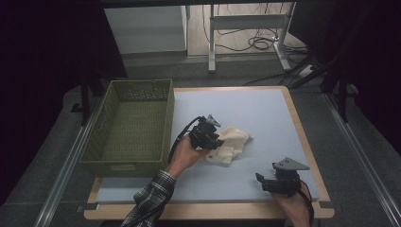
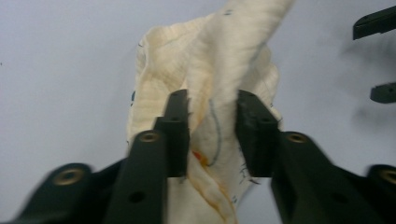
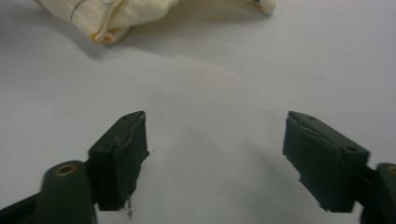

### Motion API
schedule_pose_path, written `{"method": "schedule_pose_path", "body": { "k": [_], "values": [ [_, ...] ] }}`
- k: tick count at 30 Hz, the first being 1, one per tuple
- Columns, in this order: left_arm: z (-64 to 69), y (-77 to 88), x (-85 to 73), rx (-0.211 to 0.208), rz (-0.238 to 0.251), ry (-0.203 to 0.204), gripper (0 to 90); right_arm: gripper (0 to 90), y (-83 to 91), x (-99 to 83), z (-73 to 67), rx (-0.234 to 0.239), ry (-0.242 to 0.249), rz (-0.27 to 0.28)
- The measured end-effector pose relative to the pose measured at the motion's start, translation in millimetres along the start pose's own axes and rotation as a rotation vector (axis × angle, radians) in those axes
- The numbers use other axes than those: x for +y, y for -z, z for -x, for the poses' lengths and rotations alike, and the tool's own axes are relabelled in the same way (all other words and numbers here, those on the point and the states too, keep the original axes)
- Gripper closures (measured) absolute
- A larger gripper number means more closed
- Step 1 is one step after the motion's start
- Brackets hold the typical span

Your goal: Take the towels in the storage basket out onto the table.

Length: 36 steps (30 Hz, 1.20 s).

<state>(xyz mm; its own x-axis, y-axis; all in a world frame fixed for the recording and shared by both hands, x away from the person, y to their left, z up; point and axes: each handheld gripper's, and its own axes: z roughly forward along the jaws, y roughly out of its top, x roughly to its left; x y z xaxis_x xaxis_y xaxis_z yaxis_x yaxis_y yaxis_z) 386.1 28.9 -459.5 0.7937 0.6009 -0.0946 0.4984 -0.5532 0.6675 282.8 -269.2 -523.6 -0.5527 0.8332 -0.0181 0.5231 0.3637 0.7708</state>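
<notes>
A crumpled cream cloth (image 1: 235,141) with thin blue and orange marks lies near the middle of the pale blue table top (image 1: 255,109). My left gripper (image 1: 218,141) sits at the cloth's left end. In the left gripper view its jaws (image 2: 212,121) pinch a raised fold of the cloth (image 2: 219,56), with both pads against the fabric. My right gripper (image 1: 261,182) rests low near the table's front right, apart from the cloth. Its jaws (image 3: 217,154) stand open over bare table, and the cloth's edge (image 3: 116,14) lies well ahead of them.
An olive green woven basket (image 1: 111,101) stands at the table's left side, with nothing visible inside it. The table's wooden rim (image 1: 302,142) runs along the right. The right gripper's black jaw tips (image 2: 373,23) show at the upper right of the left gripper view.
</notes>
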Motion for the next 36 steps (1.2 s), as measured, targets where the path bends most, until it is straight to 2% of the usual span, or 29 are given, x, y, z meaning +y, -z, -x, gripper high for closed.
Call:
{"method": "schedule_pose_path", "body": {
  "k": [2,3,8,11,14,17,19,22,25,27,28,32,34,36],
  "values": [
    [-0.7,0.5,-1.2,0.003,0.002,0.005,75.5,26.4,-0.5,2.4,3.0,0.018,-0.009,0.004],
    [-2.0,1.9,-3.1,0.018,0.006,0.016,78.3,30.4,-3.4,7.6,11.6,0.051,-0.02,-0.008],
    [-7.9,10.1,-5.2,0.046,0.032,0.048,81.0,38.2,-10.1,17.0,25.0,0.083,-0.029,-0.004],
    [-12.9,14.9,-7.7,0.061,0.051,0.083,82.9,43.8,-18.7,31.6,33.4,0.081,0.015,-0.009],
    [-15.0,15.7,-9.7,0.068,0.05,0.092,83.4,46.4,-28.1,45.9,37.5,0.096,0.036,-0.006],
    [-16.8,16.0,-11.9,0.079,0.046,0.102,83.9,47.4,-39.5,57.3,38.2,0.099,0.077,-0.022],
    [-18.0,16.6,-11.7,0.088,0.041,0.104,84.4,49.5,-46.6,64.6,39.3,0.109,0.078,-0.029],
    [-20.3,18.4,-11.4,0.102,0.044,0.114,85.1,54.4,-53.5,73.0,42.1,0.1,0.074,-0.044],
    [-21.3,19.1,-12.1,0.114,0.045,0.122,86.1,57.8,-56.0,77.6,48.6,0.07,0.068,-0.059],
    [-22.2,18.8,-12.5,0.119,0.041,0.126,86.2,58.0,-56.5,78.5,51.2,0.07,0.058,-0.061],
    [-23.1,18.4,-12.5,0.125,0.039,0.129,86.3,58.0,-58.9,81.4,55.2,0.056,0.056,-0.068],
    [-25.9,17.6,-11.9,0.125,0.04,0.141,86.3,57.4,-66.4,85.3,58.8,0.06,0.031,-0.06],
    [-26.2,17.6,-11.2,0.127,0.036,0.14,86.3,54.8,-77.0,88.6,58.6,0.069,0.016,-0.063],
    [-25.8,17.5,-11.3,0.126,0.037,0.138,86.3,53.1,-85.9,90.5,55.7,0.067,0.022,-0.062]
  ]
}}
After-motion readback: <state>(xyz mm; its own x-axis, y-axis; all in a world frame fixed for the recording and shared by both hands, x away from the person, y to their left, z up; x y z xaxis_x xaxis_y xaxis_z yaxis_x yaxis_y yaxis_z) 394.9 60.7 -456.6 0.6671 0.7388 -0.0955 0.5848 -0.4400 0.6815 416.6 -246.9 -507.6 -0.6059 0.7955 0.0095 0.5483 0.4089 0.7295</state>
